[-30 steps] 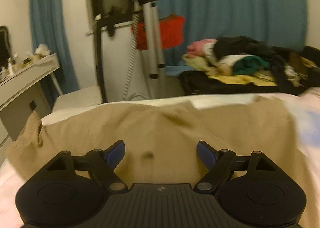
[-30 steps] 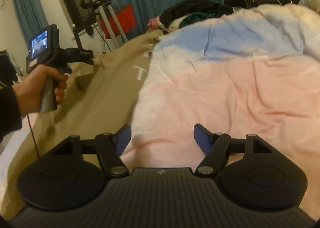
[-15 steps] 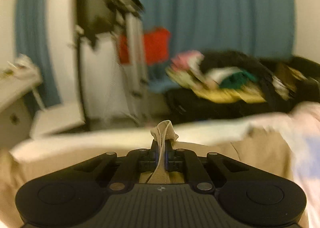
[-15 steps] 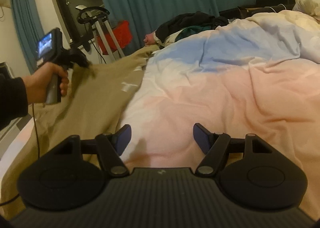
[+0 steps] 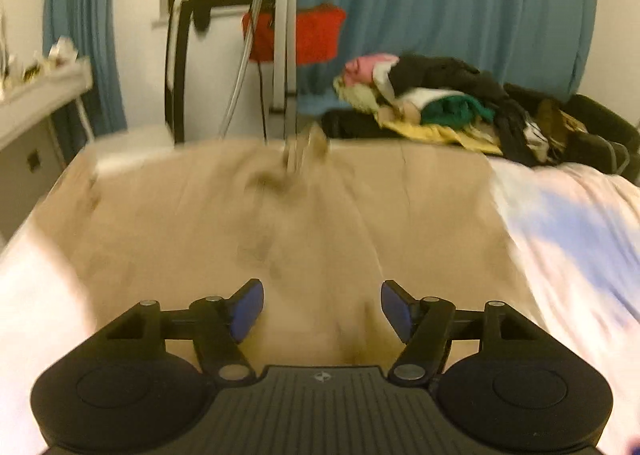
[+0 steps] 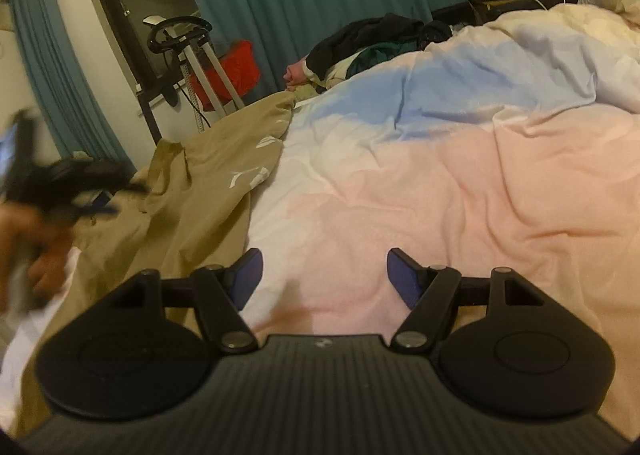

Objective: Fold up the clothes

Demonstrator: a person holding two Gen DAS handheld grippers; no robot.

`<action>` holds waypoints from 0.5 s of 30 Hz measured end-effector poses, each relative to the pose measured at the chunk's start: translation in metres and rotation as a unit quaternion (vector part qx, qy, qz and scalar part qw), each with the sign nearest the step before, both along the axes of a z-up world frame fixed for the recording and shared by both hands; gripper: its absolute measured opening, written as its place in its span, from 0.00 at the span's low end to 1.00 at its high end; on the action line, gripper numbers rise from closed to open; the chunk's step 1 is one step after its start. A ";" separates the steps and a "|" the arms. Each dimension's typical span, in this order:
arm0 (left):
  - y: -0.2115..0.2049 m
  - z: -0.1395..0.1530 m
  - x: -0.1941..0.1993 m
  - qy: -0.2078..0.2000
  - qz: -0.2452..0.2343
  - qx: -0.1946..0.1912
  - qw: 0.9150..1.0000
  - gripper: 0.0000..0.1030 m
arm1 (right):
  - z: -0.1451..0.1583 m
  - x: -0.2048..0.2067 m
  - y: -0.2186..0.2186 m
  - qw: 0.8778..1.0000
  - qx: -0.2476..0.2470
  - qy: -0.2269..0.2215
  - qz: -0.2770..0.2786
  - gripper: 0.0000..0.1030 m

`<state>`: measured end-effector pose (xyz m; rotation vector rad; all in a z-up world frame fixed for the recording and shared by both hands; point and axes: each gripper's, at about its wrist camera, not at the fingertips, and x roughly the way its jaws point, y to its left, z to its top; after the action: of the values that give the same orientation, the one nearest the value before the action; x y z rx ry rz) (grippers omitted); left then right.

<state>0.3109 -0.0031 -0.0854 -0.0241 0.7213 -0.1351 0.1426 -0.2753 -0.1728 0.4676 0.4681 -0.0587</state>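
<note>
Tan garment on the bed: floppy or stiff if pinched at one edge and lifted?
Probably floppy: the tan garment lies creased and follows the duvet. Likely light and thin, since its far edge bunches into small folds. A one-edge pinch would probably leave the rest trailing.

1. Bed covered by a pink, white and blue duvet [image 6: 460,175].
2. Tan garment [image 5: 320,223] lies spread on the duvet along its left edge.
3. Heap of mixed clothes [image 5: 440,103] sits beyond the far edge.
</note>
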 end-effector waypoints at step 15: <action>-0.010 -0.020 -0.227 0.077 -0.051 -0.014 0.996 0.77 | 0.068 -0.068 0.033 0.996 -0.047 -0.069 0.042 0.70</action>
<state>0.0836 -0.0128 -0.1053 -0.0249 0.8757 -0.2434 0.0744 -0.2426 -0.1052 0.3558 0.3480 0.0322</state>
